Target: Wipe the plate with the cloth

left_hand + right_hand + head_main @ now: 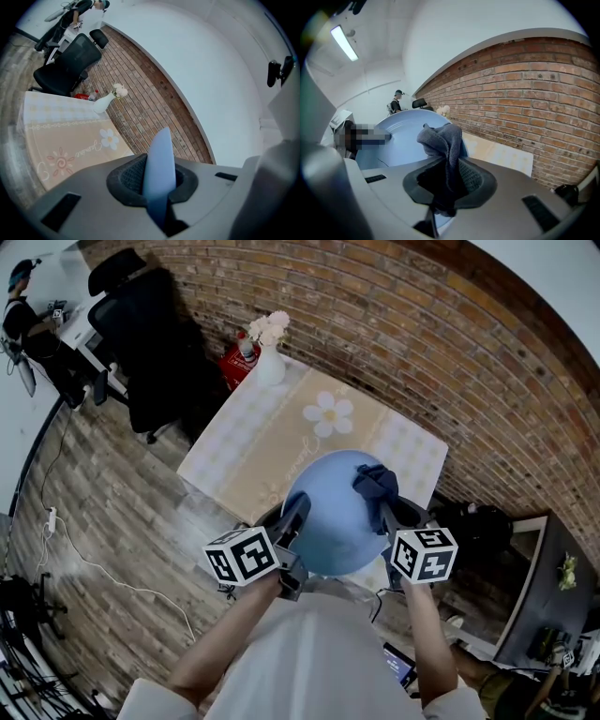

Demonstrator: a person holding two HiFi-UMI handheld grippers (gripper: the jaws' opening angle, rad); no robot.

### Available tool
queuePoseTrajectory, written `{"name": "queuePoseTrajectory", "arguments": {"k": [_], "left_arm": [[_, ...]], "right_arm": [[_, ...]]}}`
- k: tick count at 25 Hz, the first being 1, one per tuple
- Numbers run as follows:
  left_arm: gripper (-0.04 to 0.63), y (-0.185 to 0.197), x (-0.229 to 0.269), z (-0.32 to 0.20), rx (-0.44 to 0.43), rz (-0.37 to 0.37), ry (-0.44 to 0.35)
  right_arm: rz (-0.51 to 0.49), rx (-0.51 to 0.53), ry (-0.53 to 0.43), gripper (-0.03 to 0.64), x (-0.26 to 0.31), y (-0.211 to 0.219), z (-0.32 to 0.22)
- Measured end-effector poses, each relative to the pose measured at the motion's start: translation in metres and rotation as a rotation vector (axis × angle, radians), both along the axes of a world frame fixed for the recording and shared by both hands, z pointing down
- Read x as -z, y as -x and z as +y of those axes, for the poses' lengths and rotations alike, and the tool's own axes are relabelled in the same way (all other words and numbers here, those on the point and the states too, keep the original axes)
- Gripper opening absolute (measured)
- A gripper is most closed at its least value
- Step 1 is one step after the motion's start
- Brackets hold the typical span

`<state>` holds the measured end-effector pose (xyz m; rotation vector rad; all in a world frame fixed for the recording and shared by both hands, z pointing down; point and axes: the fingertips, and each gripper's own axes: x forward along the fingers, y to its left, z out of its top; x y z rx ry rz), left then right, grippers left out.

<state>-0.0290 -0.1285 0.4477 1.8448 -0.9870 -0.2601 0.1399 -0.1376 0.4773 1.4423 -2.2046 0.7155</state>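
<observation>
Two claws meet over the near edge of the desk (246, 451), which carries a beige cover printed with a daisy. The left claw (298, 514) is clenched on the left rim of the light blue plate (330, 521). In the left gripper view the plate stands edge-on between the two dark pads, clamped from both sides. The plate is held up off the desk, its broad face turned toward the head camera, and it hides part of the desk's front edge. The right claw (384, 508) is closed on a dark blue-grey cloth (375, 482). The right gripper view shows the fabric pinched between the pads, with a bunched wad sticking out past the tips. In the head view that wad lies over the plate's upper right rim, and the plate's blue face fills the space just behind it in the right gripper view. At the desk's far corner a white vase (270, 367) with pale flowers stands by the brick wall (441, 352). A black office chair (141, 329) sits on the wooden floor to the left, well apart from the plate.
</observation>
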Motion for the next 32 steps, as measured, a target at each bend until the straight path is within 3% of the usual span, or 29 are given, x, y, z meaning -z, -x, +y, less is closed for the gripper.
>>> {"name": "queuePoseTrajectory", "arguments": {"k": [7,17,24,32], "left_arm": [[0.048,0.005,-0.001,-0.004,0.027,0.017,0.009],[0.048,0.001,0.001,-0.002,0.049,0.010,0.007],[0.048,-0.002,0.007,-0.003,0.045,0.004,-0.016],[0.048,-0.011,0.008,0.001,0.009,-0.008,-0.010]], "right_arm": [[0.059,0.071,0.012,0.078,-0.006,0.017,0.034],[-0.012,0.227,0.021,0.078,0.007,0.085,0.070],[-0.066,0.258,-0.006,0.078,0.026,0.114,0.059],[-0.055,0.241,-0.045,0.078,0.038,0.102,0.036]]}}
